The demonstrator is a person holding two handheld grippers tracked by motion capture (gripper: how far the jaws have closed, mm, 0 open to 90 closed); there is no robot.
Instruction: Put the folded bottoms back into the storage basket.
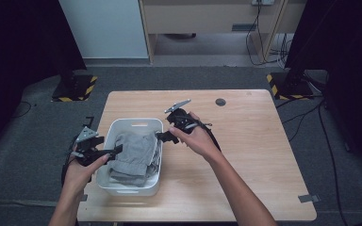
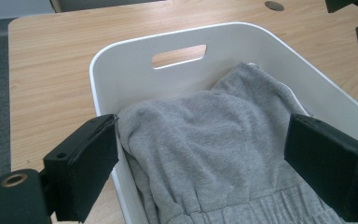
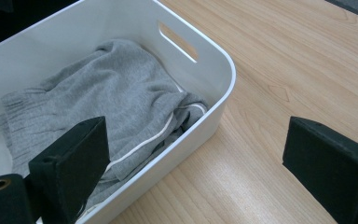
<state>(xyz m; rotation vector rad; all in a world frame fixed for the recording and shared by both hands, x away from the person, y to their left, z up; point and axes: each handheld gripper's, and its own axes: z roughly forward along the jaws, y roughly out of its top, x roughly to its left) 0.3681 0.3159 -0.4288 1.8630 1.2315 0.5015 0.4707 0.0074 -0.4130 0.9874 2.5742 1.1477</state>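
Grey garment lies bunched inside white bin on counter. Left tool released, jaws wide over garment at bin's left rim. Right tool released, empty, at bin's right rim.

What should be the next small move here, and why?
Probably draw both grippers back from the bin. The grey garment already lies inside it, and the left gripper and right gripper both stand open, holding nothing.
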